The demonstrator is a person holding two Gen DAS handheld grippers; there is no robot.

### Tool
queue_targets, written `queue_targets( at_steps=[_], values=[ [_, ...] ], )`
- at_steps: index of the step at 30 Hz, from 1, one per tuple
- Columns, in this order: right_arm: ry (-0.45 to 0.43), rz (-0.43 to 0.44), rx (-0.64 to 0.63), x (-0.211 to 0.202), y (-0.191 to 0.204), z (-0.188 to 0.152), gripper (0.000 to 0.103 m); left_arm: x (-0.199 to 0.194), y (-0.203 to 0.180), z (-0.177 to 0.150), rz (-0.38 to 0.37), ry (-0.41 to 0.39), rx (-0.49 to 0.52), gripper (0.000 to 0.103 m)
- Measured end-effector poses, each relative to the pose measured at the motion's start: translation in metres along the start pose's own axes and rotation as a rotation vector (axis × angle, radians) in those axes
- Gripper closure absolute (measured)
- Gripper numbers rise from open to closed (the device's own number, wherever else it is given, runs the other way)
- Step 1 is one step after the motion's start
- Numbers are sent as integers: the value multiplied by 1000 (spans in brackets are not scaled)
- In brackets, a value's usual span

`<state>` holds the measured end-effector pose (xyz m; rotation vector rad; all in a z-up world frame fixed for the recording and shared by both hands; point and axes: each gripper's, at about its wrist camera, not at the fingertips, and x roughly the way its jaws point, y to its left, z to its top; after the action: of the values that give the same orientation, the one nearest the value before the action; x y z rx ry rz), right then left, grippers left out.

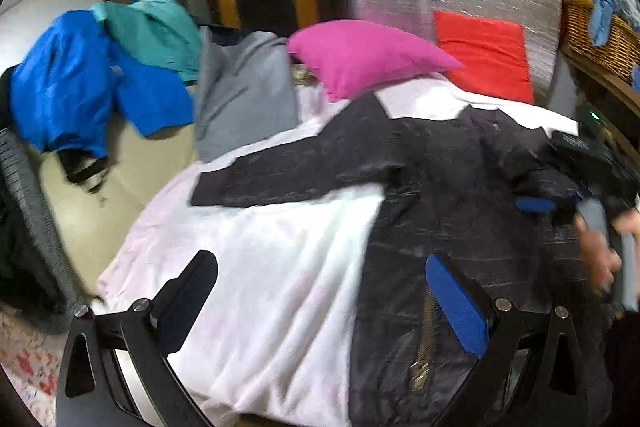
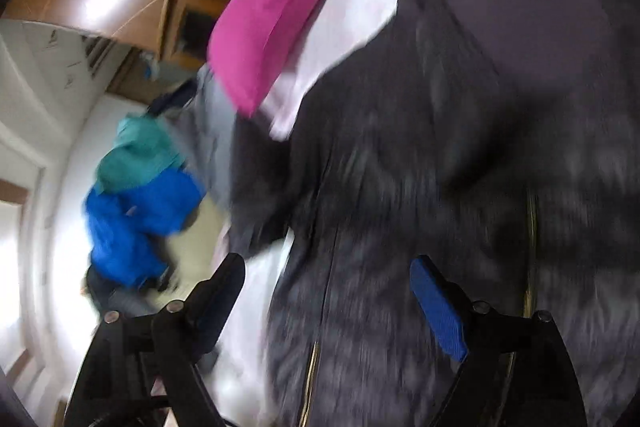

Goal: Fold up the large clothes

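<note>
Black jacket spread beneath open left gripper, untouched.

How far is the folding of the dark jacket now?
Early stage. Done: the dark jacket lies on the white sheet, one sleeve out sideways. In hand: nothing; left gripper and right gripper are open. Left: all folds.

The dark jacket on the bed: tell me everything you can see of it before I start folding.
The dark jacket lies spread flat on the white sheet, shiny quilted-looking fabric, one sleeve stretched out sideways. A gold zipper runs down its front. Its collar end points toward the pink pillow. Both grippers hover open above it; neither grips it.
</note>
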<state>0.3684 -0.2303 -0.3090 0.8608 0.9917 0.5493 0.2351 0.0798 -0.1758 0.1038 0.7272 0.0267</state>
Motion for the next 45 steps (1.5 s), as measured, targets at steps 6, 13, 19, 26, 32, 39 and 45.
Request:
queue_targets(
  at_steps=[6, 13, 19, 26, 32, 39, 45],
  values=[
    [-316, -160, -20, -132, -53, 5, 16, 44, -72, 40, -134, 17, 107, 0],
    [-620, -419, 243, -184, -139, 31, 17, 121, -192, 74, -188, 83, 229, 0],
    [-715, -529, 177, -147, -156, 27, 23, 170, -271, 83, -98, 116, 299, 0],
    [-796, -478, 122, -159, -162, 15, 23, 200, -297, 95, -51, 124, 233, 13],
    [-809, -461, 126, -164, -163, 17, 23, 196, -254, 117, -39, 128, 144, 38],
    [-814, -444, 134, -165, -164, 18, 23, 155, -172, 112, 45, 104, 174, 38],
    [-815, -436, 137, -165, -164, 17, 23, 119, -56, 85, 84, 99, 64, 24]
  ],
)
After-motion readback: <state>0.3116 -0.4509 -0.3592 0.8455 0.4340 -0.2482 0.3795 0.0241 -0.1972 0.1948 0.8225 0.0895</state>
